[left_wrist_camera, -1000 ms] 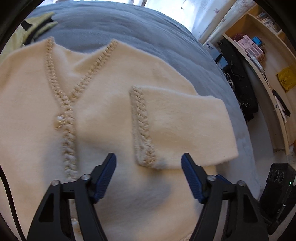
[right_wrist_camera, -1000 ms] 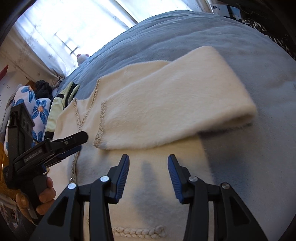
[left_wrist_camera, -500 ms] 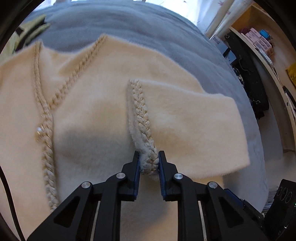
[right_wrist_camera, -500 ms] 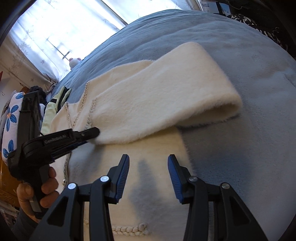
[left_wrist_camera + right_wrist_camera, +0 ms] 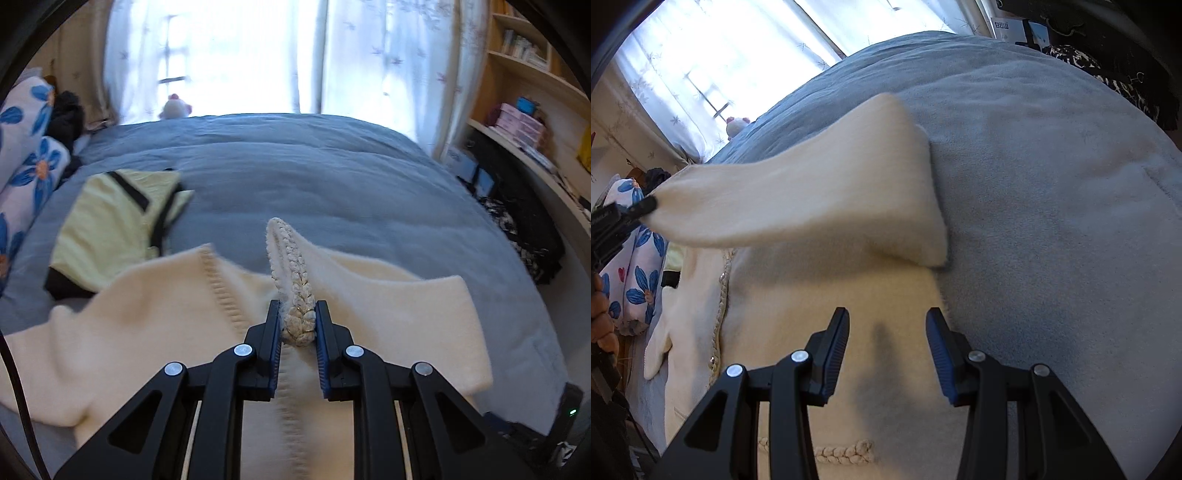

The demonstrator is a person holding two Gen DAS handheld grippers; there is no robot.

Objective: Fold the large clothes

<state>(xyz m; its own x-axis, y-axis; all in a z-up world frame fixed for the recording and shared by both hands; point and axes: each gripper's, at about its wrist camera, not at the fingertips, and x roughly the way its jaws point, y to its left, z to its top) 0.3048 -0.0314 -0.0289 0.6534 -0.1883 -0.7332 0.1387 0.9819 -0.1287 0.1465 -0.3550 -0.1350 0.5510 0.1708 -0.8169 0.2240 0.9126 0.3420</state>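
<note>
Left gripper [image 5: 297, 325] clamped on the braided cuff [image 5: 295, 295] of the cream cardigan [image 5: 831, 314], sleeve raised off the bed [image 5: 332, 166]. Right gripper [image 5: 886, 350] part open, empty, cardigan body below its fingers. Early stage: body unfolded, folds remain.

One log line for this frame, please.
left tool: shut on cuff, sleeve raised | right tool: open, over cardigan | bed: cardigan unfolded

Bright curtained window [image 5: 236, 55]; grey bed [image 5: 314, 173]; wooden shelves [image 5: 535, 74].
</note>
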